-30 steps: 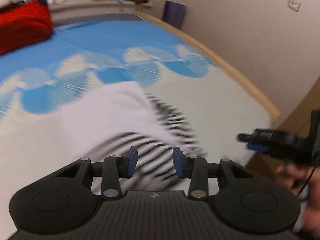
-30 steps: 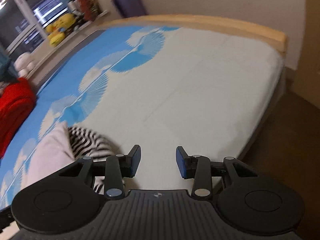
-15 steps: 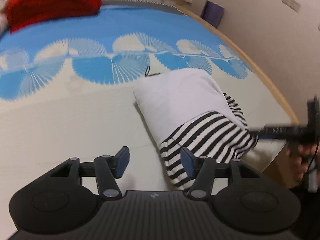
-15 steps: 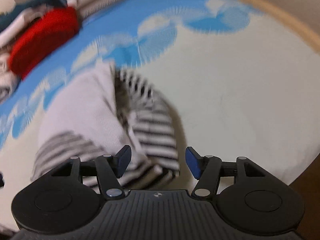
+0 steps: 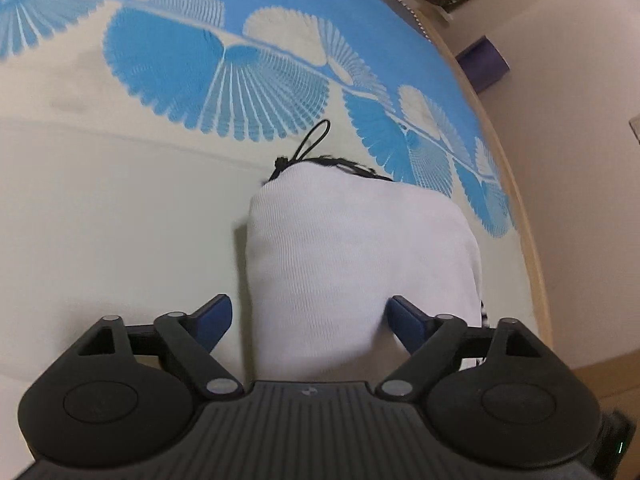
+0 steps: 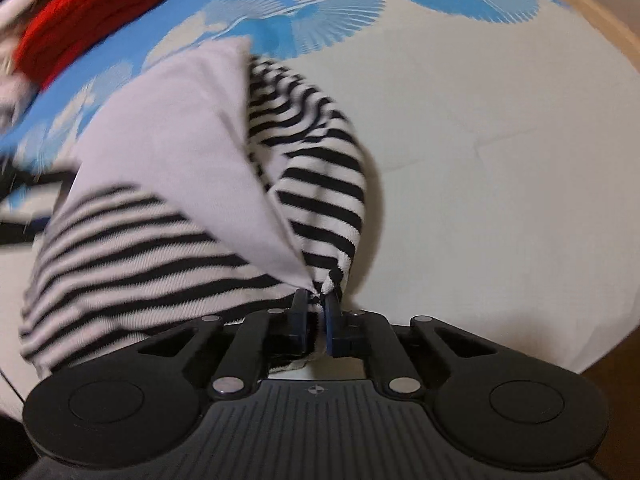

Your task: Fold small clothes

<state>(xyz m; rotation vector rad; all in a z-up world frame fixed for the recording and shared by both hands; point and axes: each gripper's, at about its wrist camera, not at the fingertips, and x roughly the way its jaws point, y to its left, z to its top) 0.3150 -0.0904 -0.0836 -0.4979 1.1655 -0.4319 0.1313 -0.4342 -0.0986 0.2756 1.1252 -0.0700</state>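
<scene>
- The right gripper [image 6: 316, 312] has its blue-padded fingers [image 6: 299, 312] pinched together on a bunched corner of the small white and black-striped knit garment [image 6: 168, 184], where a plain white panel and a striped sleeve meet.
- The left gripper [image 5: 308, 320] has its fingers [image 5: 408, 320] spread wide; the plain white part of the garment [image 5: 360, 256] fills the space between them, and I cannot tell whether either finger touches the cloth.
- The garment lies on the bed with the cream and blue fan-patterned sheet [image 5: 120, 208], near the bed's rounded wooden edge [image 5: 528, 216].
- A thin black cord loop [image 5: 312, 144] sticks out from the far side of the garment, onto the sheet.
- A red knitted bundle [image 6: 80, 12] lies on the sheet well beyond the garment, in the right wrist view.
- A purple box-like object [image 5: 482, 64] stands off the bed, past the wooden edge, against the pale wall.
</scene>
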